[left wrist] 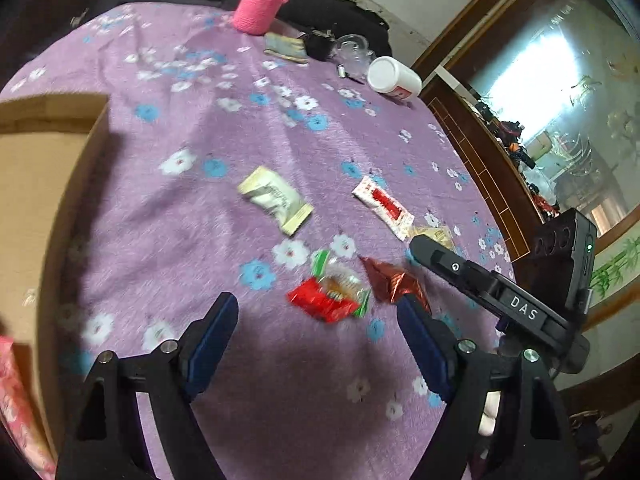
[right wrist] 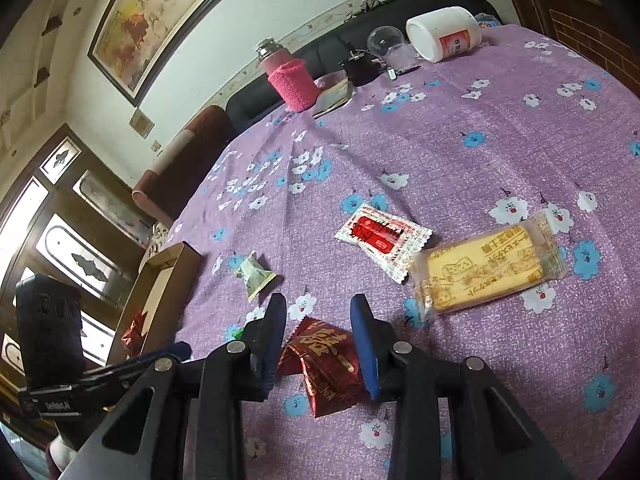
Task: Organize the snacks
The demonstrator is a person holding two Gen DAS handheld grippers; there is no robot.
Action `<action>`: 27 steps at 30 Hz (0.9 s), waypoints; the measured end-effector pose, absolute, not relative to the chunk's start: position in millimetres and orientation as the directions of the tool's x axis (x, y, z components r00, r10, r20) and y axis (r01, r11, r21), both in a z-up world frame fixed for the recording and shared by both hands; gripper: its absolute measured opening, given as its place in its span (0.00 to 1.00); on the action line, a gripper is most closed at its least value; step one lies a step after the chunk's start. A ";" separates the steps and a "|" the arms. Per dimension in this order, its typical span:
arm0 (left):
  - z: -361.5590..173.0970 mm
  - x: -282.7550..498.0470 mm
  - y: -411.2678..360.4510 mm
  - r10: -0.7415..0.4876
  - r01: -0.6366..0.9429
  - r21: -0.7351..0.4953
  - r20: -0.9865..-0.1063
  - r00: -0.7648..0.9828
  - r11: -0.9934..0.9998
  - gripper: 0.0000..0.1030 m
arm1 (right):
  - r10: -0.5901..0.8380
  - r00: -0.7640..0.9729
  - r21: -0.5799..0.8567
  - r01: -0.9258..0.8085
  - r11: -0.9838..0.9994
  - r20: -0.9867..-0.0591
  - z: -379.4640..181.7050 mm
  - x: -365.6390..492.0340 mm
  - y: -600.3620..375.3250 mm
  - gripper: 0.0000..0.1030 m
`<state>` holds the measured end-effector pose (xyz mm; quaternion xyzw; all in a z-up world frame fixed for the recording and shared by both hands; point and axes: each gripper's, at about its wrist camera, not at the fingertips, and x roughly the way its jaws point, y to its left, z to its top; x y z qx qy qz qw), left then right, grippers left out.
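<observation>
Dark red foil packet (right wrist: 326, 364) lies between fingers of right gripper (right wrist: 320, 344); jaws parted, astride packet, pad contact not confirmable. Left gripper (left wrist: 316, 344) spread wide, empty, hovering short of red-green snack (left wrist: 330, 296). Judged step: pickup of red packet for transfer to cardboard box (right wrist: 160, 300) at tabletop (right wrist: 480, 140) edge. Next move calls for closing on packet, lifting clear. Remaining on tabletop: yellow biscuit pack (right wrist: 488, 272), red-white sachet (right wrist: 382, 240), pale green wrapper (right wrist: 254, 274). Box interior mostly cut off; left view motion-blurred, labels unreadable.
</observation>
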<state>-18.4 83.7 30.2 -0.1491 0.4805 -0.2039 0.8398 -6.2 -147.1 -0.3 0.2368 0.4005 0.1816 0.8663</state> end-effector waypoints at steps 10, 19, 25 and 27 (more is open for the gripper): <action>20.1 -6.6 37.4 -0.381 0.301 -0.272 -0.831 0.406 0.914 0.37 | 0.498 0.613 0.553 -0.118 0.825 -0.613 -1.4 -4.5 -146.4 0.35; 41.7 -77.4 38.7 -0.456 0.504 -0.251 -0.823 0.339 0.827 0.51 | 0.528 0.606 0.582 -0.129 0.803 -0.595 -1.5 -5.0 -148.8 0.39; 38.6 -81.9 94.0 -0.412 0.335 -0.284 -0.809 0.420 0.898 0.55 | 0.687 0.522 0.648 -0.296 0.702 -0.505 10.1 -16.0 -129.6 0.41; 38.4 -80.1 117.6 -0.395 0.249 -0.312 -0.802 0.449 0.917 0.56 | 0.707 0.496 0.651 -0.319 0.689 -0.504 16.0 -24.8 -124.3 0.41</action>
